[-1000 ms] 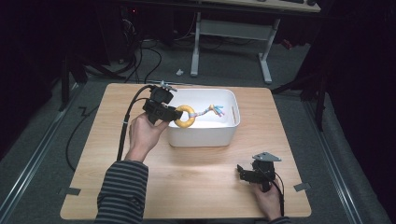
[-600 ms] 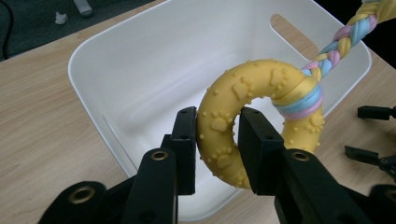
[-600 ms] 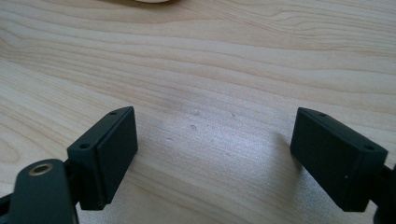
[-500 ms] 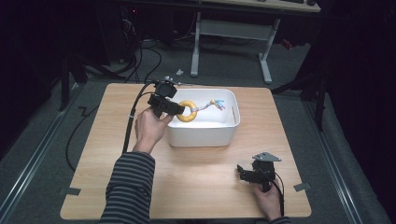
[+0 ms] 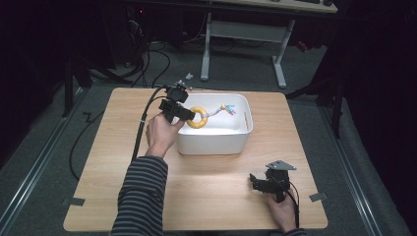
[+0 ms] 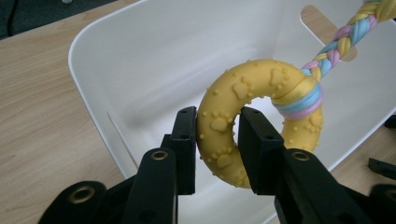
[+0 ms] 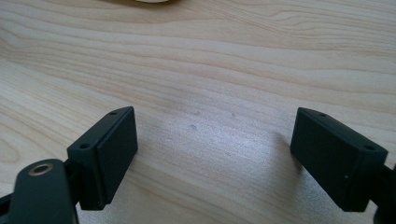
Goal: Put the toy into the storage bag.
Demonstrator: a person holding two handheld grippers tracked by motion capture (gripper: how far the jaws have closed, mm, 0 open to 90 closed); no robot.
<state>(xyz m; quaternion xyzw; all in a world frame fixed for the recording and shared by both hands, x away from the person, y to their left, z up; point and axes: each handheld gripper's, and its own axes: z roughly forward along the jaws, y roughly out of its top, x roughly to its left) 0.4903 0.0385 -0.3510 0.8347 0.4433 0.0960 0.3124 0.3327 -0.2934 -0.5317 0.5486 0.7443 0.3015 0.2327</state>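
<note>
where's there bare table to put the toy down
Bare wood: the strip left of the bin, behind the left hand; the front stretch between the bin and the right gripper; the right edge beside the bin. Crowded: inside the bin, where the left gripper holds the ring toy.

Yellow ring (image 6: 261, 116) embossed with paw prints and dots; braided rope (image 6: 345, 39) in pink, blue and yellow; white tub (image 5: 216, 140); pale wood-grain table (image 5: 206, 196); black-and-grey striped sleeve (image 5: 140, 201); black grippers.

Over the last second we see the left gripper (image 5: 189, 115) carry the yellow ring toy (image 5: 198, 117) (its braided rope tail (image 5: 220, 110) trailing toward the far side) a little farther in over the near-left rim of the white bin (image 5: 214, 141), the striped sleeve (image 5: 141, 196) reaching farther forward.
</note>
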